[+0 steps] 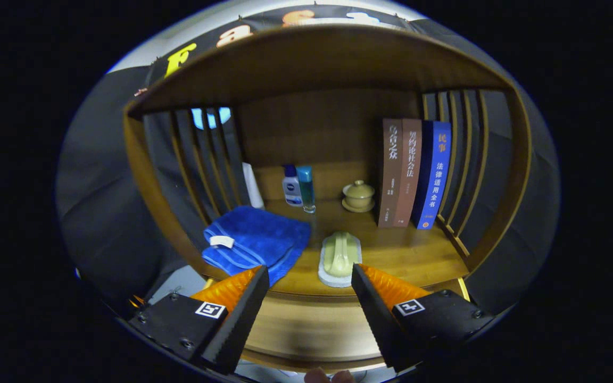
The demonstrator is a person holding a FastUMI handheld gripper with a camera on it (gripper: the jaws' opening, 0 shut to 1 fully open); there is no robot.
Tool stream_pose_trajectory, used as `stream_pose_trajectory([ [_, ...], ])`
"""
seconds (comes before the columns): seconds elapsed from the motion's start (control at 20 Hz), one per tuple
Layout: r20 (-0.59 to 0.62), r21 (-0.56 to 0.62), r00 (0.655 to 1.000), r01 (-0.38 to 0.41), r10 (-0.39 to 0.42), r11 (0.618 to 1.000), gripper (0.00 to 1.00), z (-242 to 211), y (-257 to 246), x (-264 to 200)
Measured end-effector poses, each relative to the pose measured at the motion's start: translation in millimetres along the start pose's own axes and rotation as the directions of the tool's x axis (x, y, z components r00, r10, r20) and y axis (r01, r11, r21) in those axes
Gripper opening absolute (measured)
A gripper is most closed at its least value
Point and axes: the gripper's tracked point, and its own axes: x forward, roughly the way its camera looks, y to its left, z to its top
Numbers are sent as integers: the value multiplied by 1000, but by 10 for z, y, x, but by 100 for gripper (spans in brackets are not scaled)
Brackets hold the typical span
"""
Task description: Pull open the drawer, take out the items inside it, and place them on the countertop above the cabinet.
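My gripper [310, 279] is open, its two black fingers with orange backs spread wide and nothing between them. Just beyond the fingertips lies the wooden countertop [391, 250] of the cabinet. On it, right ahead of the right finger, rests a pale green scrubbing brush [340, 257] with a white base. A folded blue towel [256, 242] lies ahead of the left finger. Below the countertop's front edge, between the fingers, runs the wooden drawer front [306, 324], which looks closed.
Further back on the countertop stand two small bottles [298, 187], a lidded pale green cup on a saucer [358, 196], and three upright books [415, 173] at the right. Slatted wooden sides and a wooden top enclose the shelf.
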Motion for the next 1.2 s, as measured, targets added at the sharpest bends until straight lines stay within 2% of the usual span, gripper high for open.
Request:
stream_pose_trajectory([
  [0.15, 164, 2, 986, 4, -5, 1000, 99, 9, -10, -445],
  [0.35, 346, -10, 938, 23, -18, 1000, 99, -191, 9, -936],
  [0.7, 373, -20, 928, 5, 2, 1000, 99, -1048, 149, -1326],
  [0.85, 339, -41, 939, 68, -50, 997, 99, -1488, -6, -1217],
  [0.95, 283, -28, 957, 78, -67, 997, 99, -1772, -82, -1061],
  [1.2, 227, -65, 968, 126, -109, 990, 99, -2189, -275, -735],
])
